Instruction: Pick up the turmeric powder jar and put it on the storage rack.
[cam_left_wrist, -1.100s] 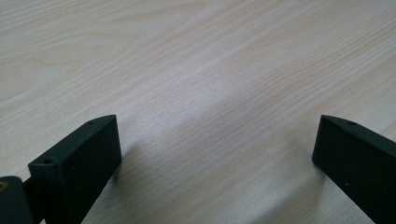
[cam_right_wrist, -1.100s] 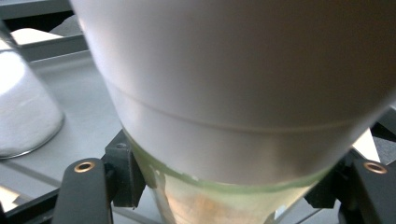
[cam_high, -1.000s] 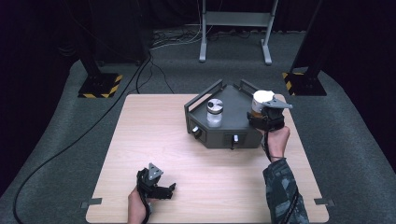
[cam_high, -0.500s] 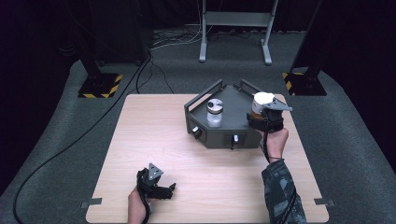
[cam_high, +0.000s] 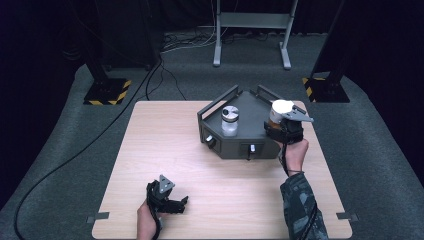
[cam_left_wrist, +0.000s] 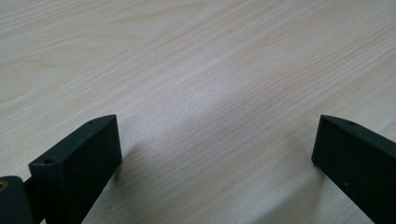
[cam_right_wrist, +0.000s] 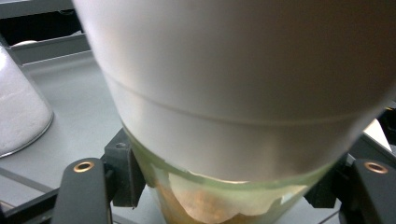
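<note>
Right tool (cam_right_wrist: 224, 186) clamped round white-lidded jar (cam_right_wrist: 233, 93) over grey tray (cam_high: 250, 107); left tool (cam_left_wrist: 215, 154) wide open, empty

**Three cameras, one surface**

The high view looked forward and down over the whole surface (cam_high: 150, 150). The left gripper view sat close above bare wood. The right gripper view pressed against a white-lidded jar (cam_right_wrist: 233, 93), which the high view (cam_high: 281, 111) shared.

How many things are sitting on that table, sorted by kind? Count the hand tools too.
Jars: 2, a white-lidded jar held by the right gripper, and a silver-lidded jar.
Grey tray: 1.
Grippers: 2, counting the left gripper.
Total: 5.
</note>
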